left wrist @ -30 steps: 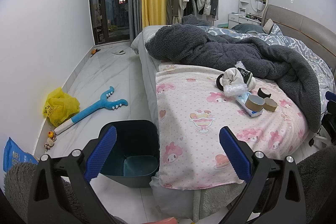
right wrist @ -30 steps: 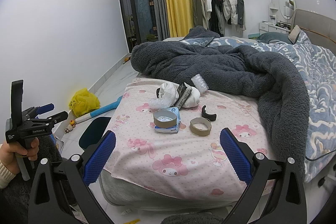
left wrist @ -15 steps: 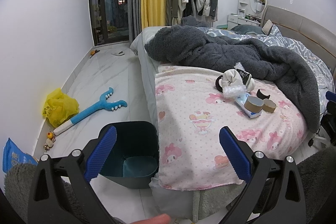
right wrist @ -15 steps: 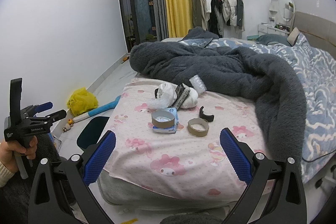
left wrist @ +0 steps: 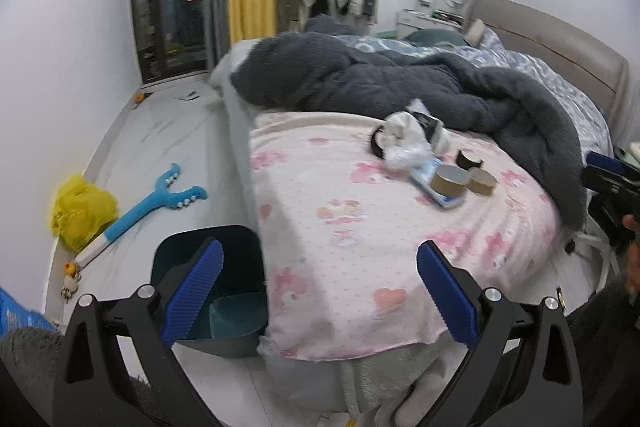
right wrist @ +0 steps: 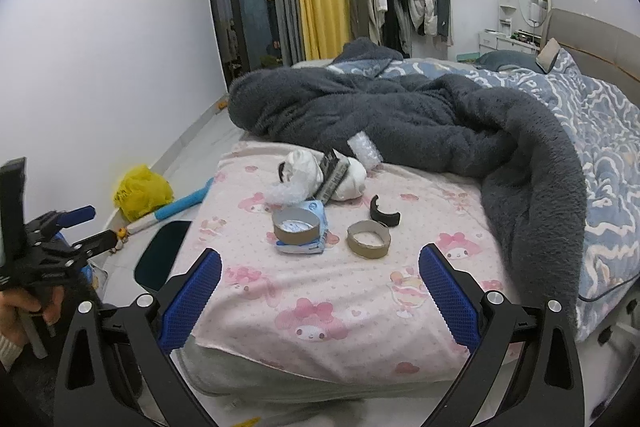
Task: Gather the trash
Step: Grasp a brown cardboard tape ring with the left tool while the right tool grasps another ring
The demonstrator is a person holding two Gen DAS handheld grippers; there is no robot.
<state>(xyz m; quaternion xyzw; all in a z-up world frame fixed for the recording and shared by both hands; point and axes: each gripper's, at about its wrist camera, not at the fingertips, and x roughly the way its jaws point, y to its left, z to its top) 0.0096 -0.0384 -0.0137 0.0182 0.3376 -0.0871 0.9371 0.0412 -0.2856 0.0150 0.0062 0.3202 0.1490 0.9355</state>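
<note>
Trash lies on the pink sheet [right wrist: 320, 291]: a wide cardboard tape core [right wrist: 296, 224] on a blue wrapper [right wrist: 316, 247], a smaller tape core [right wrist: 368, 239], a black curved piece [right wrist: 384, 214], white crumpled wads [right wrist: 308, 169] and bubble wrap [right wrist: 365, 151]. The same pile shows in the left wrist view [left wrist: 436, 163]. A dark teal bin [left wrist: 218, 287] stands on the floor by the bed corner. My left gripper [left wrist: 320, 291] is open and empty above the bed edge. My right gripper [right wrist: 320, 297] is open and empty, short of the pile.
A grey fleece blanket [right wrist: 420, 115] covers the bed behind the trash. A yellow bag [left wrist: 82, 211] and a blue toy [left wrist: 160, 199] lie on the floor by the wall. The left hand-held gripper shows at the right wrist view's left edge [right wrist: 48, 255].
The left view has shifted slightly right and closer to the bed, with motion blur. The right gripper has edged closer to the trash pile. Both grippers stay open.
</note>
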